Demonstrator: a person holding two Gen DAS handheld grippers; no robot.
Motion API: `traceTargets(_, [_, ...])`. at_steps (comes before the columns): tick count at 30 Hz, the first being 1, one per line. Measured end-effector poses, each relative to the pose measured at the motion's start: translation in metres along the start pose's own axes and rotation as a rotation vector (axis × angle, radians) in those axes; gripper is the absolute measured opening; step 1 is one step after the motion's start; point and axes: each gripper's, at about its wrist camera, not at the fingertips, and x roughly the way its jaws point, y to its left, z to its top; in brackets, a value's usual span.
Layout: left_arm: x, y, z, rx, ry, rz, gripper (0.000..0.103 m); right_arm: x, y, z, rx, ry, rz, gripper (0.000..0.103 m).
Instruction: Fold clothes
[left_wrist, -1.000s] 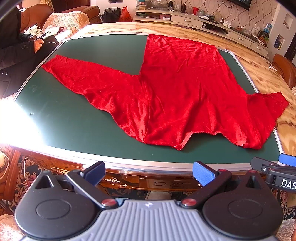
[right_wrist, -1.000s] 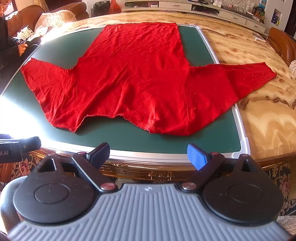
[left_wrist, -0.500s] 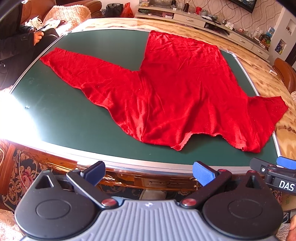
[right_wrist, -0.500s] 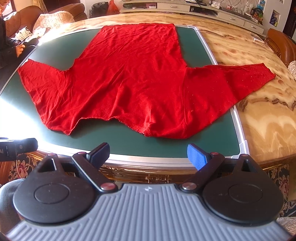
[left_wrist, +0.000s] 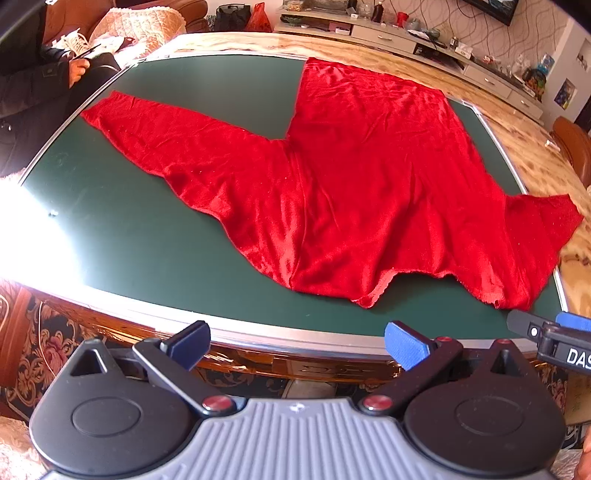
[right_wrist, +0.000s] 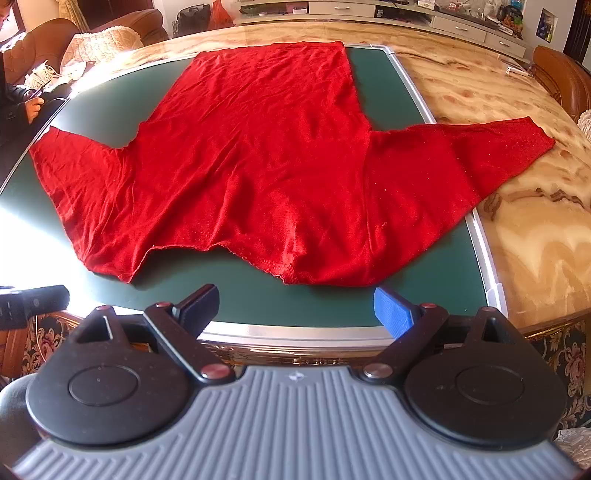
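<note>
Both wrist views low at table (left_wrist: 258, 334) edge, sharing garment (right_wrist: 266, 162).

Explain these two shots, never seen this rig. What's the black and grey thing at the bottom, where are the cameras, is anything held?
No robot arm here: a person holds a two-finger gripper in each hand, each with a fisheye camera looking forward along its fingers. The black and grey part at the bottom of each picture is the gripper's own body.

One view is from the left gripper; the right gripper's tip pokes in at its right edge. The other is from the right gripper.

On the green mat lies a red top, spread flat, sleeves out. Its right sleeve runs off the mat onto the marble table.

Both grippers are open, holding nothing, near the table's front edge. A person sits at the far left.
</note>
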Motion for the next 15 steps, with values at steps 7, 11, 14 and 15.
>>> traceTargets(7, [0.003, -0.01, -0.007, 0.015, 0.0, -0.012, 0.103, 0.002, 0.004, -0.003, -0.003, -0.001, 0.005, 0.098])
traceTargets(11, [0.0, -0.013, -0.008, 0.02, -0.019, -0.01, 0.103, 0.0, 0.006, -0.004, -0.01, -0.013, 0.001, 0.098])
traceTargets(14, [-0.002, -0.016, -0.009, 0.026, -0.028, -0.007, 0.103, -0.001, 0.008, -0.005, -0.01, -0.02, 0.0, 0.098])
traceTargets(15, [-0.002, -0.017, -0.009, 0.031, -0.031, -0.005, 0.103, -0.001, 0.008, -0.006, -0.011, -0.023, -0.001, 0.098])
